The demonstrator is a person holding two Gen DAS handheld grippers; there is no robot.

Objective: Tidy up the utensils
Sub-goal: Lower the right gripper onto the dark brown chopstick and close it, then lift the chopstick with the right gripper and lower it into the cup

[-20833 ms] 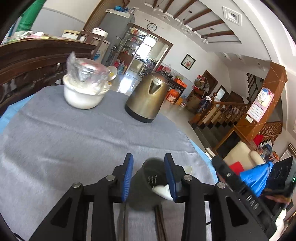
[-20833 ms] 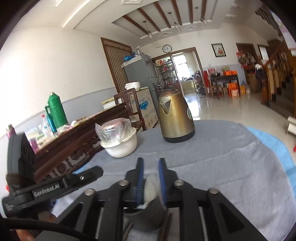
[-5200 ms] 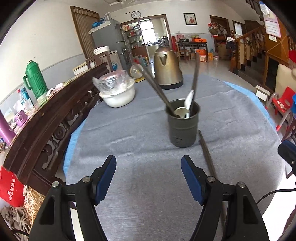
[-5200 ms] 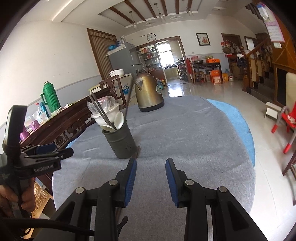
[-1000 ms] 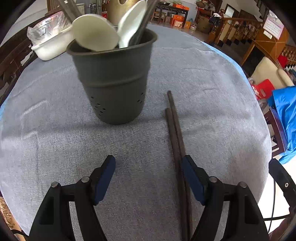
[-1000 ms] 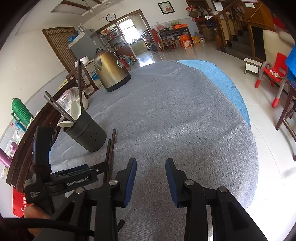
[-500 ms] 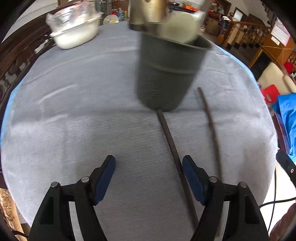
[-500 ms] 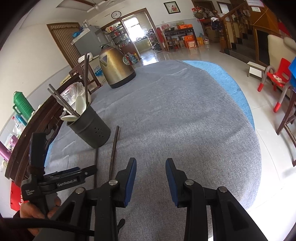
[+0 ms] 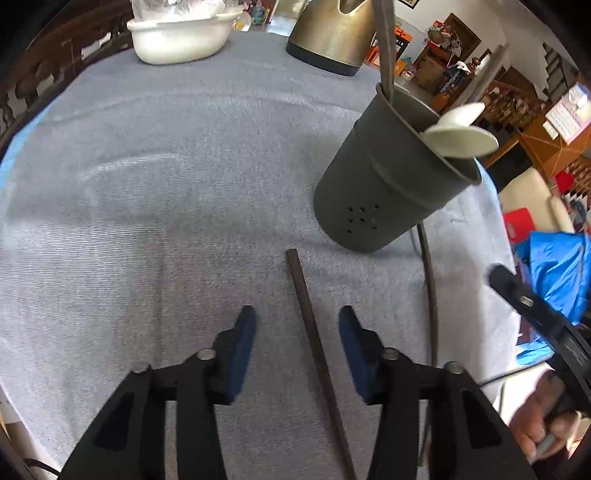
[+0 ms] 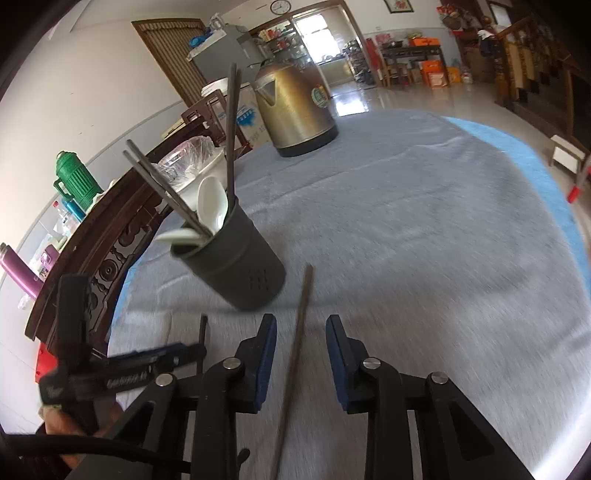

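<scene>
**Two tools straddle loose chopsticks**

The left tool (image 9: 297,325) and right tool (image 10: 301,334), jaws just narrowing yet untouching, each frame one chopstick (image 9: 314,347) (image 10: 297,332) lying on the grey desk (image 9: 147,184) beside the utensil cup (image 9: 388,177) holding spoons.

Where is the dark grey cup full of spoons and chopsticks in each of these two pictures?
Left wrist view: the grey cup sits upper right, beyond the left claw.
Right wrist view: the cup sits left of centre.
Shared landmark: the brass kettle stands behind it.
</scene>
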